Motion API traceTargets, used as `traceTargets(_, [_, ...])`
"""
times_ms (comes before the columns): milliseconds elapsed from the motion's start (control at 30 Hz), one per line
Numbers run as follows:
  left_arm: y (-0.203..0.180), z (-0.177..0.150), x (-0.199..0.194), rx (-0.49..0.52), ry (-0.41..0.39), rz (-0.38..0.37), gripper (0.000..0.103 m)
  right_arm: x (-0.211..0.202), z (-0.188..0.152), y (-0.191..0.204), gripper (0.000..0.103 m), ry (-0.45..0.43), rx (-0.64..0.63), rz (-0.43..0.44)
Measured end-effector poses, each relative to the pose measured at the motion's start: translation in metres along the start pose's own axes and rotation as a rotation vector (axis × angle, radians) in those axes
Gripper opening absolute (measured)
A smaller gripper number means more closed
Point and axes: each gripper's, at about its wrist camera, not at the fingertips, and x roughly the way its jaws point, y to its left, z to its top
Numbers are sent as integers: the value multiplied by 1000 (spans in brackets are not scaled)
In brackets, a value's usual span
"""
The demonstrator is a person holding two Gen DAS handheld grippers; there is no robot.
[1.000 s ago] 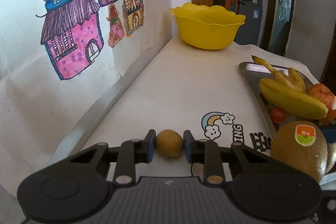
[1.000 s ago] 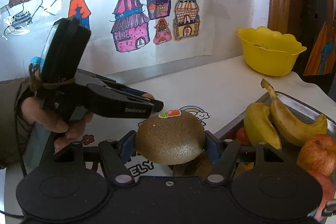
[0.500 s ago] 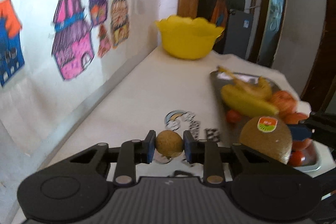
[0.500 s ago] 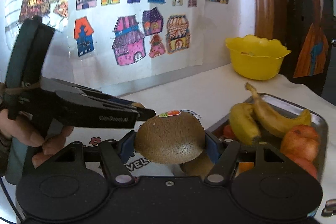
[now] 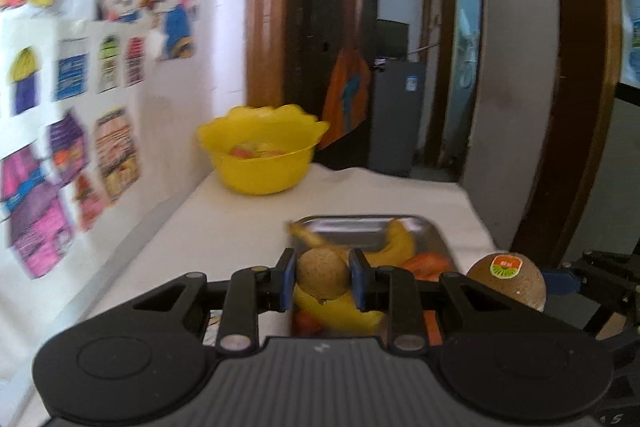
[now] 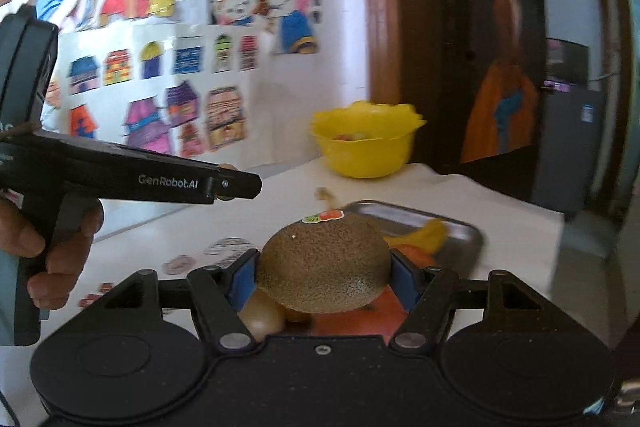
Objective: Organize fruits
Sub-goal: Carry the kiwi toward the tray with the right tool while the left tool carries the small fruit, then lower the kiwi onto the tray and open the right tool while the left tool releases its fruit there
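A yellow bowl (image 5: 260, 157), yellow bananas (image 5: 394, 243) in a silver tray (image 6: 460, 231), brown speckled kiwis (image 6: 324, 265) and a white table (image 5: 240, 223) are seen beside brightly coloured house drawings (image 6: 148, 125).

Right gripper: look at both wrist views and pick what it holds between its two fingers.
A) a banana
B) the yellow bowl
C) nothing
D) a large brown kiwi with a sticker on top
D: the right gripper is shut on the large kiwi, its sticker facing up, while the bananas lie in the metal tray and the yellow bowl stands farther back.
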Motion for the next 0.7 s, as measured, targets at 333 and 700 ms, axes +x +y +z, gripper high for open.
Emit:
traceTargets(333, [-28, 5, 58, -10, 47, -44, 30, 33, -8, -33, 69, 24, -6, -28])
traceTargets(700, [-12, -2, 86, -28, 78, -13, 30, 74, -10, -20, 69, 30, -65, 20])
